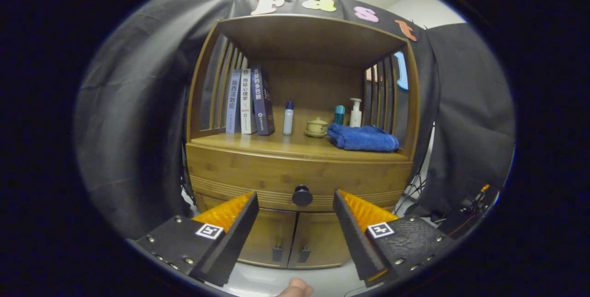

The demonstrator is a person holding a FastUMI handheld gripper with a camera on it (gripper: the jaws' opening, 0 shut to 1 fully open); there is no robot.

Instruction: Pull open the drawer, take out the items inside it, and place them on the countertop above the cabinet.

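A wooden cabinet stands ahead, its drawer [258,175] shut, with a round dark knob [302,195] at the middle of the drawer front. My gripper [295,200] is open, the knob lying in line between the two fingertips and a little beyond them, touching neither. Above the drawer runs the countertop [258,142], a shelf bay under a wooden roof. What the drawer holds is hidden.
On the countertop stand three books [249,102] at the left, a white bottle [288,118], a lidded cup on a saucer [316,127], a teal bottle [339,115], a pump bottle [355,112] and a folded blue towel [363,138]. Two small doors [290,239] sit below the drawer. A fingertip [295,288] shows near the floor.
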